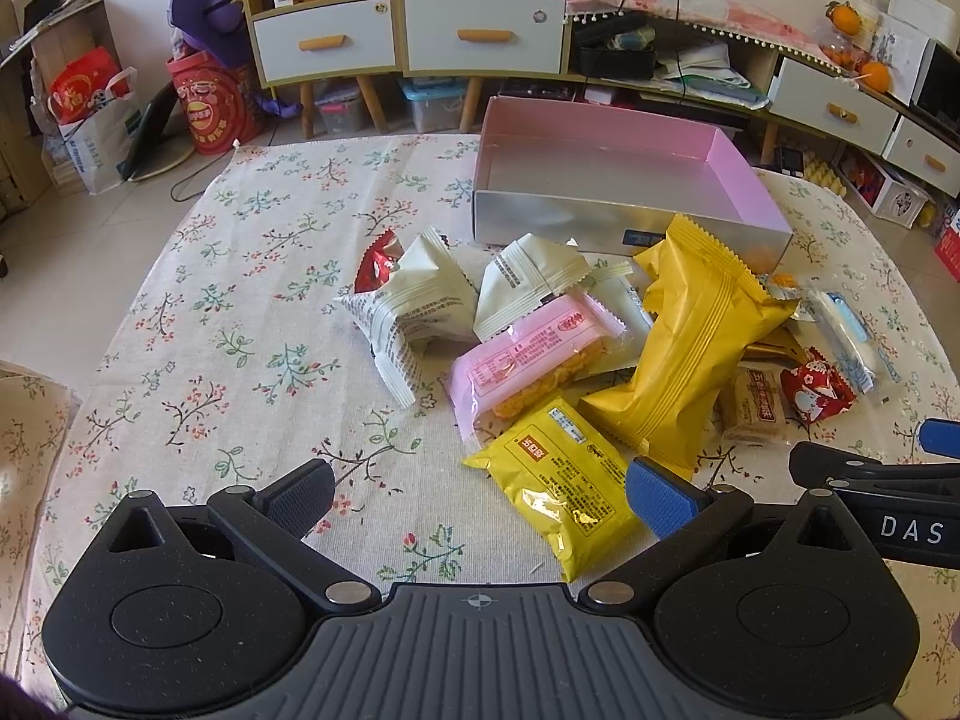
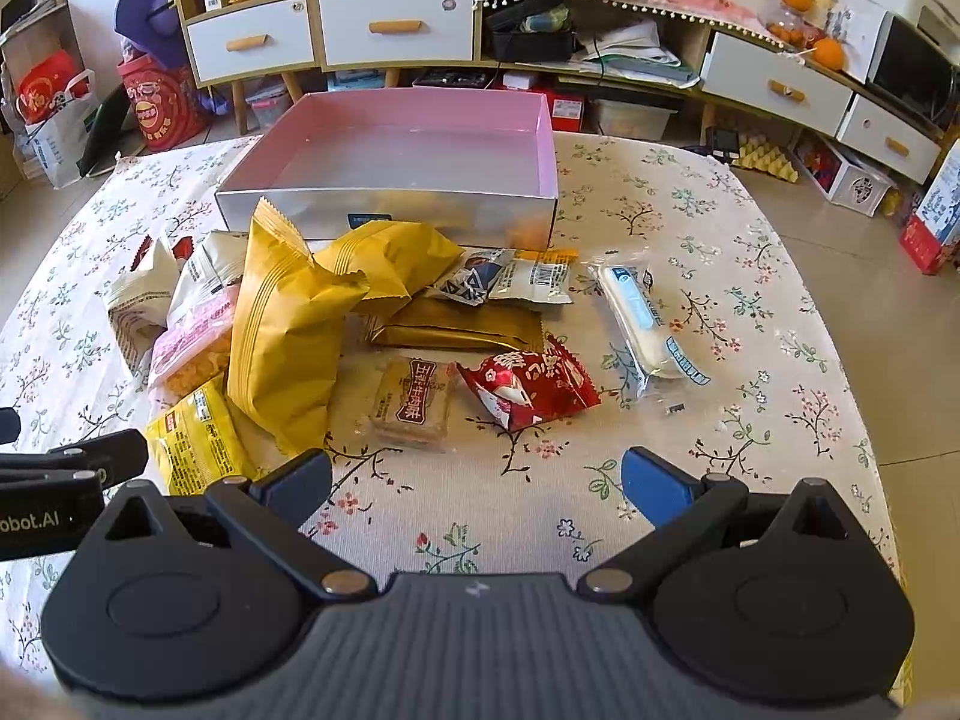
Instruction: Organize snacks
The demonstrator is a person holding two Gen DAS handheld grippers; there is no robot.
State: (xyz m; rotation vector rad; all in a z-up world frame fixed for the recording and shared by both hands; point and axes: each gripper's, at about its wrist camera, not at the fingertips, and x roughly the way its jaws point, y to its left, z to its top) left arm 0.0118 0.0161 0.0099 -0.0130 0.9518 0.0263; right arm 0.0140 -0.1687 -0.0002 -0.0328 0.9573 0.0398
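A pile of snack packets lies on the floral tablecloth in front of an empty pink-lined box. The pile holds a tall yellow bag, a small yellow packet, a pink bar, white packets, a red packet, a brown biscuit and a white-blue bar. My left gripper is open and empty just before the small yellow packet. My right gripper is open and empty before the biscuit and red packet.
The table stands before low cabinets with white drawers. Bags and a red bucket stand on the floor at the left. The right gripper's body shows at the left view's right edge.
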